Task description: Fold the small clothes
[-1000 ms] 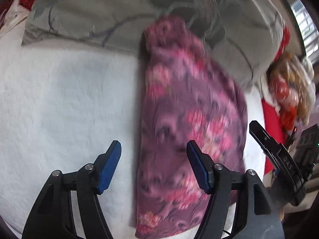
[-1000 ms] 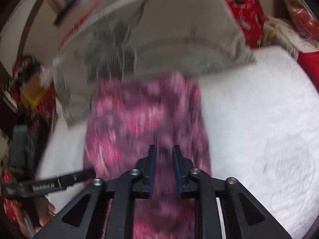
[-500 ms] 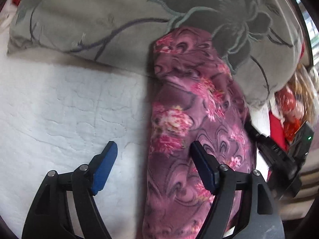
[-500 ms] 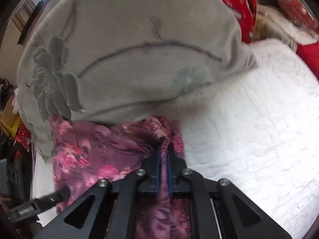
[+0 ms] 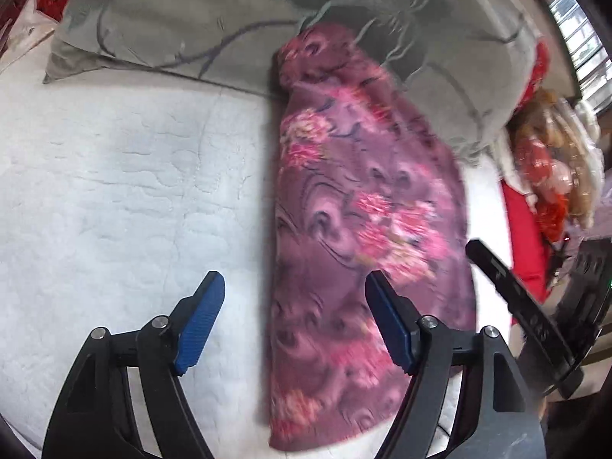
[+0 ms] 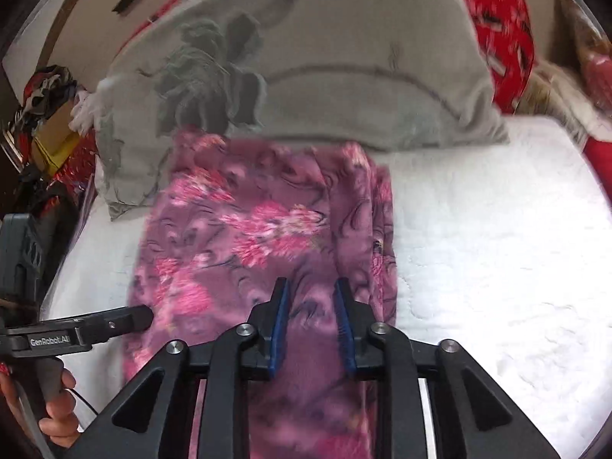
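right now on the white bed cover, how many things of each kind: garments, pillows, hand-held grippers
garments: 1, the purple floral garment
pillows: 1, the grey flowered pillow
hand-held grippers: 2, the left hand-held gripper, open, and the right hand-held gripper, jaws opening over the garment without gripping it
total: 4

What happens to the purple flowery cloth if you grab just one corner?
The purple flowery cloth would probably droop: it already wrinkles and drapes against the pillow. It looks thin and folded, so likely light, and the fold might fall open.
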The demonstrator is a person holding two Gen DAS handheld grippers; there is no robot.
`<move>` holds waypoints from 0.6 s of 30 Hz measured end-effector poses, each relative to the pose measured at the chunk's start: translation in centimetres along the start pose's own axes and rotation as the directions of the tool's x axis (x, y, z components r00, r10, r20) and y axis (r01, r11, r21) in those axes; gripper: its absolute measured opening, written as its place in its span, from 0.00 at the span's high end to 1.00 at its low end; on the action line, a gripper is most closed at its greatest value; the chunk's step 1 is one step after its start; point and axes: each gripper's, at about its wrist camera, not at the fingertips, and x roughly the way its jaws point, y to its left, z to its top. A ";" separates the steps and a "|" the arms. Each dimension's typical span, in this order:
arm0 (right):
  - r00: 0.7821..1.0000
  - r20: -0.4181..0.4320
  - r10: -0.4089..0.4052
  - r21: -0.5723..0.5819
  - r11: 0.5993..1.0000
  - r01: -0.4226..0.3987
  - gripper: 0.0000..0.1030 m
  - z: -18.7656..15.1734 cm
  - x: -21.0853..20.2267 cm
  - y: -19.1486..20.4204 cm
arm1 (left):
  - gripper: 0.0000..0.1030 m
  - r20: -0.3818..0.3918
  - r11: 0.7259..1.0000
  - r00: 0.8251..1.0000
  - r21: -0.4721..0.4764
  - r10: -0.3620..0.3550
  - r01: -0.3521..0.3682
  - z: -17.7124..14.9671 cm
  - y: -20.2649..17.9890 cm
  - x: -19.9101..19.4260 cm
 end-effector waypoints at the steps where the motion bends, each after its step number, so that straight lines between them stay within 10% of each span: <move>1: 0.999 0.008 0.034 0.005 0.999 -0.034 0.71 -0.5 -0.6 0.2 | 0.26 0.002 1.000 1.000 -0.003 -0.003 0.003 -0.6 0.1 -0.4; 8: 0.997 -0.079 -0.001 -0.047 0.999 -0.003 0.64 -5.0 -0.9 -0.2 | 0.25 -0.073 0.998 0.996 0.049 0.046 -0.043 -3.4 -1.5 2.7; 18: 0.992 -0.027 0.126 0.352 0.930 -0.108 0.41 -0.9 -2.1 -7.7 | 0.25 -0.074 0.968 0.971 -0.131 -0.226 0.216 2.1 -1.0 3.9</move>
